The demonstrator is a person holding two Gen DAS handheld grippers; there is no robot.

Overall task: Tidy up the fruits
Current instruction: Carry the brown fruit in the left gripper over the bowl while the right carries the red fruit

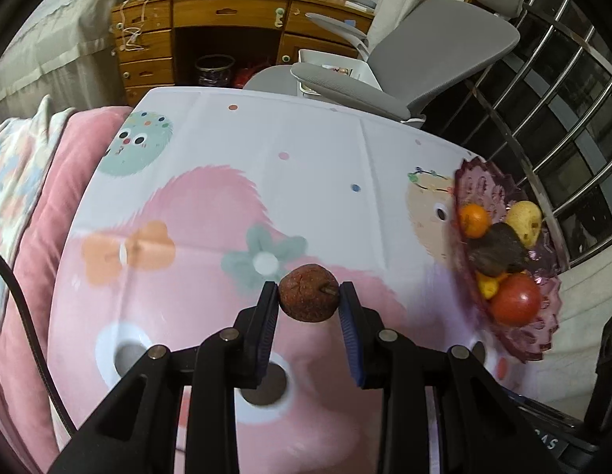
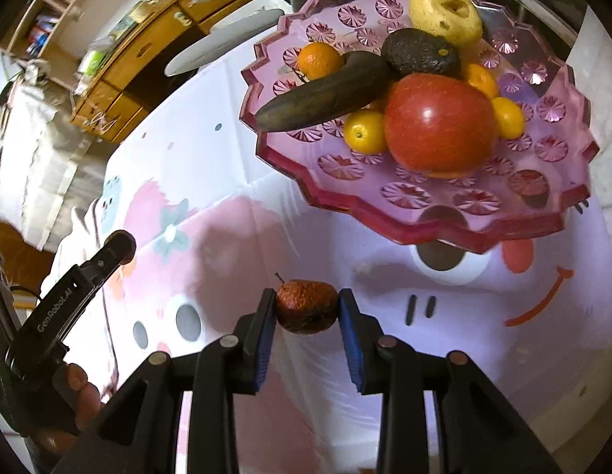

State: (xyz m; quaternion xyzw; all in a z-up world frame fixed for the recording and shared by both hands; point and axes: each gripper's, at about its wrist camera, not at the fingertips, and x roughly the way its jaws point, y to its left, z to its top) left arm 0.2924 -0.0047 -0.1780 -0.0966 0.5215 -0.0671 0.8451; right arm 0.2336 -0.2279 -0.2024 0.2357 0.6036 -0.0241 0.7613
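Observation:
My left gripper point(image 1: 308, 290) is shut on a small brown wrinkled fruit point(image 1: 306, 294) with a short stem, held above the cartoon tablecloth point(image 1: 235, 158). My right gripper point(image 2: 306, 302) is shut on another shrivelled reddish-brown fruit point(image 2: 306, 310) just in front of the pink glass plate point(image 2: 424, 205). On that plate lie a red apple point(image 2: 440, 126), a dark blackened banana point(image 2: 325, 93), an avocado point(image 2: 418, 53), a yellow pitted fruit point(image 2: 444, 8) and several small oranges. The left wrist view has the same plate point(image 1: 535, 331) at the right edge. The left gripper's body point(image 2: 69, 296) appears at the right wrist view's left side.
A grey office chair point(image 1: 416, 47) and a wooden desk point(image 1: 211, 35) with drawers stand beyond the table. Pink bedding point(image 1: 41, 205) lies along the table's left. Metal window bars point(image 1: 562, 110) run behind the plate. A person's hand point(image 2: 81, 391) grips the left tool.

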